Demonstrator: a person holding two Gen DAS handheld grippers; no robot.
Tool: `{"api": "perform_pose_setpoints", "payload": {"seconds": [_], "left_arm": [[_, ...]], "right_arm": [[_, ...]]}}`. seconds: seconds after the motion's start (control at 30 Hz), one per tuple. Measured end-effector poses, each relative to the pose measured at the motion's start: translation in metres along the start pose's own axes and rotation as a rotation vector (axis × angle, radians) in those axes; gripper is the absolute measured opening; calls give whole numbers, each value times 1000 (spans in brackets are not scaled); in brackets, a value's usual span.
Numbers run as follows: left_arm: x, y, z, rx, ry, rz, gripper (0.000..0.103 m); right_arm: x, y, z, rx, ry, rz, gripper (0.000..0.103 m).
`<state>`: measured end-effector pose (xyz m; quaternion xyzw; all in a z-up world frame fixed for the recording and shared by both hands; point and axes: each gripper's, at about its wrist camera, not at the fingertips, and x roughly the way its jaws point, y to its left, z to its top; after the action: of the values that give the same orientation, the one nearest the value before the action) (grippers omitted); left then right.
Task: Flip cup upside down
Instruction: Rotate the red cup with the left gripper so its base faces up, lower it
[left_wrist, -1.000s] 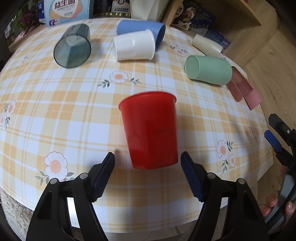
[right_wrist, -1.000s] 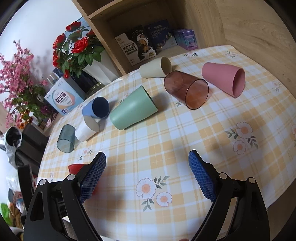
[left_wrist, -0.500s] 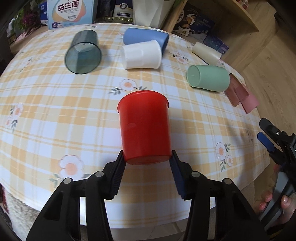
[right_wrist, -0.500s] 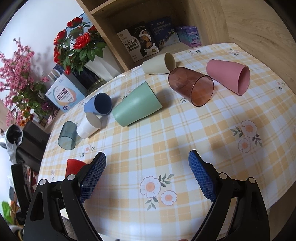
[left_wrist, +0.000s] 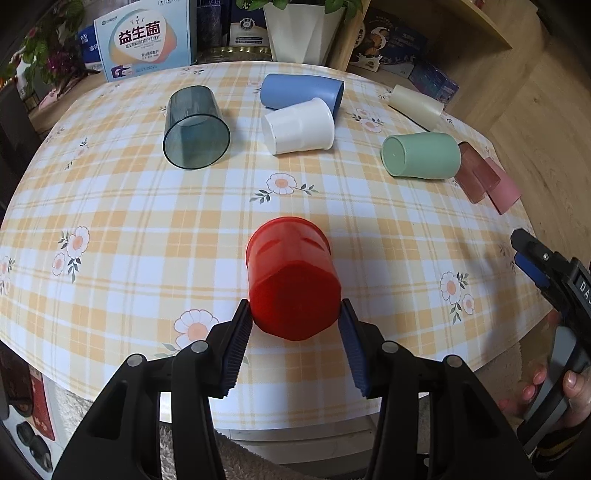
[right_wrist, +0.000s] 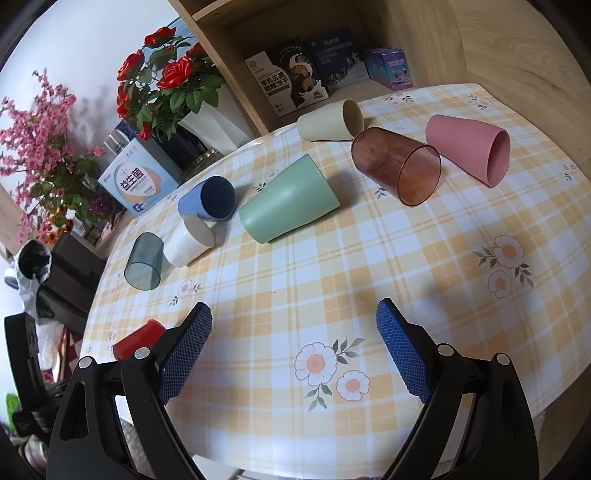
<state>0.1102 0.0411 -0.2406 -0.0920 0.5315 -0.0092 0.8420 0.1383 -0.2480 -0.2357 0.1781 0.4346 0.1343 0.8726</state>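
Observation:
A red cup (left_wrist: 290, 280) is held in my left gripper (left_wrist: 293, 325), which is shut on its base end. The cup is tilted with its base toward the camera and its rim pointing away, above the checked tablecloth (left_wrist: 147, 229). In the right wrist view the red cup (right_wrist: 138, 338) shows at the far left, partly hidden behind a finger. My right gripper (right_wrist: 293, 343) is open and empty, hovering over the near table edge. It also shows at the right edge of the left wrist view (left_wrist: 546, 273).
Several cups lie on their sides further back: grey clear (left_wrist: 194, 133), blue (left_wrist: 301, 94), white (left_wrist: 299, 127), green (left_wrist: 421, 155), cream (left_wrist: 415, 105), brown clear (right_wrist: 397, 164), pink (right_wrist: 467, 147). A box (left_wrist: 146, 37) and a white vase (left_wrist: 301, 27) stand behind the table.
My left gripper closed on the red cup, lifted it and tipped it, so its base now faces the camera. The right gripper stayed open and barely moved.

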Motion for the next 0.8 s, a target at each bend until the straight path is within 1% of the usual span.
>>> {"api": "perform_pose_setpoints", "payload": {"seconds": [0.23,0.47,0.63,0.8], "left_arm": [[2,-1,10,10,-9,6,46],[14,-3,26,40,-57,52,46],[18,-6,31,51,-76,64,46],[19,-8,31,59,-92,77,46]], "right_arm": [[-1,-3,0,11,-4,-4,88],[-4,-8,3,12,-10,-12,88],[-12,-15,6,-2,-25,-43,88],[-20,-29,5,25,-30,-77,88]]}}
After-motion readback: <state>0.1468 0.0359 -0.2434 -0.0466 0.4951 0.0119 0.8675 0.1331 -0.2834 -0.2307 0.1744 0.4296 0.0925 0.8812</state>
